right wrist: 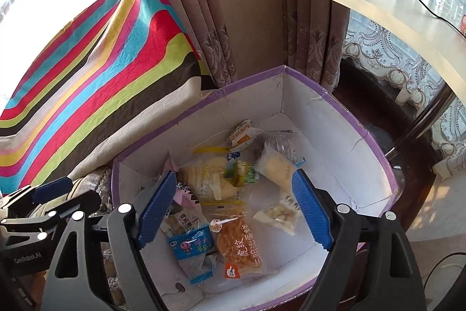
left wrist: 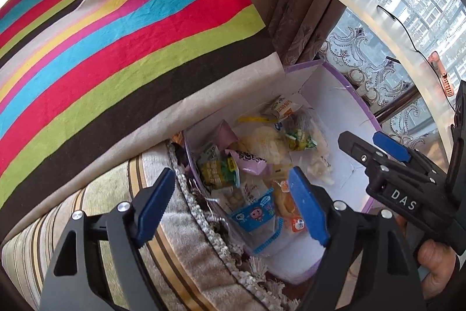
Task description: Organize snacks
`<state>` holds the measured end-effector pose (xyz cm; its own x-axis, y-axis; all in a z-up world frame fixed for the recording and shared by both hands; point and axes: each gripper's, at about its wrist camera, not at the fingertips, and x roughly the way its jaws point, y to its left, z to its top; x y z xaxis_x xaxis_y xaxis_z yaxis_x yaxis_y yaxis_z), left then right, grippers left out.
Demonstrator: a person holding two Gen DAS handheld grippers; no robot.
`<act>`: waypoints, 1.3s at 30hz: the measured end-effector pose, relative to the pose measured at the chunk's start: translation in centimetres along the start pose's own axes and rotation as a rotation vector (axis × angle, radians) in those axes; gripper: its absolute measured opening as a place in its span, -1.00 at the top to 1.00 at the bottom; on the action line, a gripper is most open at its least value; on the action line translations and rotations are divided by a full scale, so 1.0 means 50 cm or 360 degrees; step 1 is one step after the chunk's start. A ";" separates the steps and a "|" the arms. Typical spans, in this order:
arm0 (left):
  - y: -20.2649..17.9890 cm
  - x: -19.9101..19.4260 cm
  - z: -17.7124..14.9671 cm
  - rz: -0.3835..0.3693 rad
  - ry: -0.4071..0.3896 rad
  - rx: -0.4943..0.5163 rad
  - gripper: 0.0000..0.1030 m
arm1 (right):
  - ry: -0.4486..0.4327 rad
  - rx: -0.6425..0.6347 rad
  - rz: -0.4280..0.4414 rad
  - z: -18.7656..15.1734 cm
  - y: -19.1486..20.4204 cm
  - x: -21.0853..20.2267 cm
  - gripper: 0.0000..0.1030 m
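Both tools hung over the purple-rimmed box (right wrist: 343,107) where the snack packets (right wrist: 233,194) lay heaped, the left gripper (left wrist: 233,206) and right gripper (right wrist: 233,209) spread wide and gripping nothing. Working so close together, they risked colliding, or crushing a soft packet like the orange cake (right wrist: 238,247).

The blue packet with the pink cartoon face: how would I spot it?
Find the purple-rimmed box beside the striped cushion. At its near end, left of the orange cake packet, lies the blue packet. It alone is bright blue with a pink cartoon face.
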<state>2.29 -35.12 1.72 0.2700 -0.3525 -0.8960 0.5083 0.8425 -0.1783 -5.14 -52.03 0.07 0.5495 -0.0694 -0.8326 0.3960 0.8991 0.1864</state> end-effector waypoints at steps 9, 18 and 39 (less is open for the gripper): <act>0.034 -0.053 -0.078 -0.0071 -0.0015 -0.0107 -0.80 | 0.0036 -0.0047 0.0006 -0.045 0.021 -0.035 -0.59; 0.026 -0.052 -0.088 -0.0025 -0.0028 -0.0078 -0.90 | 0.0079 -0.0083 -0.0012 -0.079 0.024 -0.048 -0.59; 0.031 -0.035 -0.080 -0.0041 -0.0008 -0.0188 -0.96 | 0.0115 -0.0075 -0.0009 -0.086 0.019 -0.037 -0.59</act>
<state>-0.66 -31.59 1.41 0.2621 -0.3765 -0.8886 0.4151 0.8752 -0.2484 -8.95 -49.19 -0.44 0.4922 -0.0447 -0.8693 0.3630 0.9183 0.1583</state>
